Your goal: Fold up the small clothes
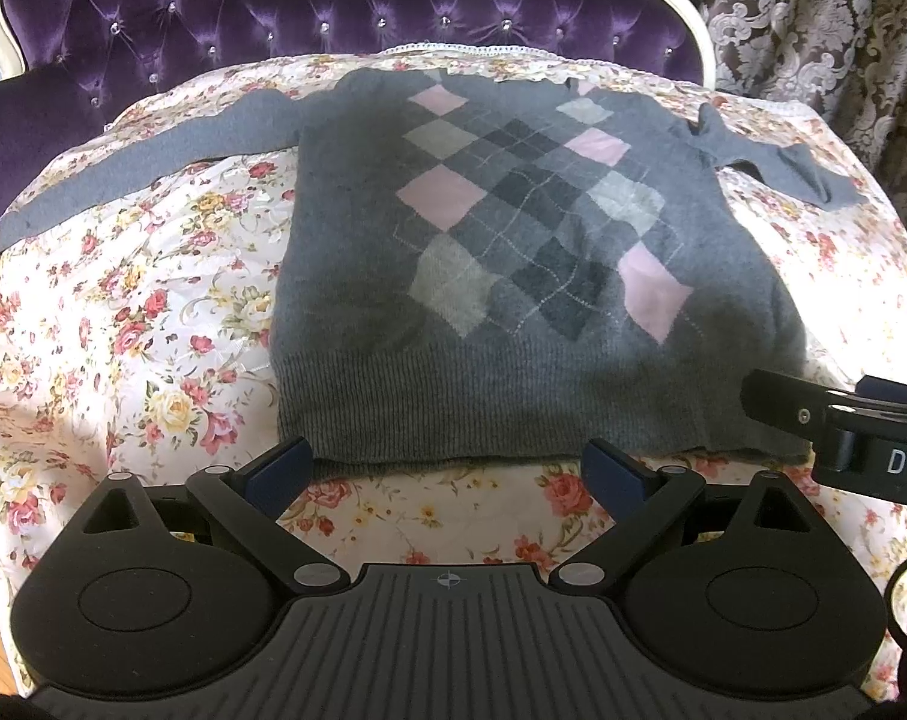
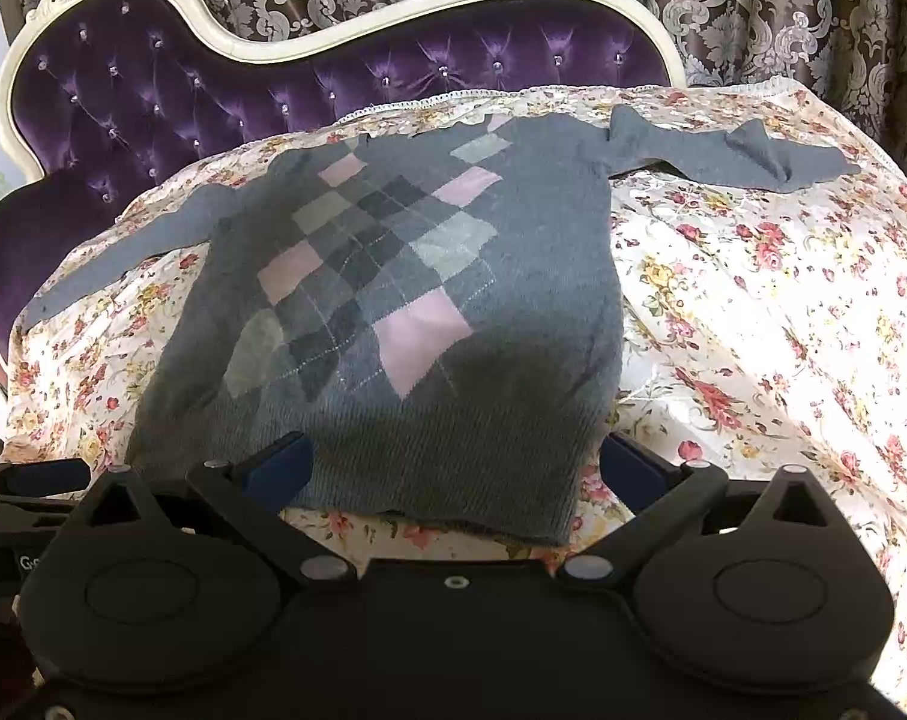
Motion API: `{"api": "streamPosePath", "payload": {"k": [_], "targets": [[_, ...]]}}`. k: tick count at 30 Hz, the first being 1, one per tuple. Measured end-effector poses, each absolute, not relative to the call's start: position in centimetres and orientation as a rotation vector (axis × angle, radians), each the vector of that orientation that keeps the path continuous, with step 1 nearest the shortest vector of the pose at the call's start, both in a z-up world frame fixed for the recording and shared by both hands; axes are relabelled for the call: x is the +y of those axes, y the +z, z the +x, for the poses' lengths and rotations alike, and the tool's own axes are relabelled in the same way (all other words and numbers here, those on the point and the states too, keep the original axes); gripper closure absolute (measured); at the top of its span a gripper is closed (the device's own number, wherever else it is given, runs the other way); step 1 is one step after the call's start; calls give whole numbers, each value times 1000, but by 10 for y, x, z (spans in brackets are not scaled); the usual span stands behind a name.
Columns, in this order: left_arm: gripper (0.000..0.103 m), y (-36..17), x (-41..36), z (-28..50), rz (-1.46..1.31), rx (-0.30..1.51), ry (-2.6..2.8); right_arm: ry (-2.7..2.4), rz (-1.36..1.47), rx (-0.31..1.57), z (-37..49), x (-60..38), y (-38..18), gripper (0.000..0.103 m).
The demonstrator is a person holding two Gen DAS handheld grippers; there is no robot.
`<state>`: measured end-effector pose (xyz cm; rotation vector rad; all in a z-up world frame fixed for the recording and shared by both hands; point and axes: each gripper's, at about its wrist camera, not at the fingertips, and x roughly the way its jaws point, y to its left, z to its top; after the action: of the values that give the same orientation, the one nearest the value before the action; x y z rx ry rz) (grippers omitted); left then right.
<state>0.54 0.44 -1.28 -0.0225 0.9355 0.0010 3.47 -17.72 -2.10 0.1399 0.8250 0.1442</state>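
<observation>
A small grey sweater (image 1: 513, 252) with a pink and grey argyle front lies flat and face up on a floral cloth, both sleeves spread out to the sides. It also shows in the right wrist view (image 2: 393, 312). My left gripper (image 1: 450, 468) is open and empty, just short of the sweater's ribbed hem. My right gripper (image 2: 456, 471) is open and empty at the hem's right part, the hem lying between its fingers. The right gripper also shows at the right edge of the left wrist view (image 1: 837, 420).
The floral cloth (image 1: 129, 324) covers the seat of a purple tufted sofa (image 1: 333, 18) with a cream frame. Patterned curtains (image 2: 753, 0) hang behind. The cloth drops away at the right side (image 2: 813, 360).
</observation>
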Motion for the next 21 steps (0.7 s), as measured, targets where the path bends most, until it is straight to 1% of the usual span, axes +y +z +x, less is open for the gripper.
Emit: {"api": "streamPosePath", "payload": {"k": [21], "targets": [[6, -18, 7, 16, -19, 976, 23, 157, 149, 858, 41, -175, -26, 1]]}}
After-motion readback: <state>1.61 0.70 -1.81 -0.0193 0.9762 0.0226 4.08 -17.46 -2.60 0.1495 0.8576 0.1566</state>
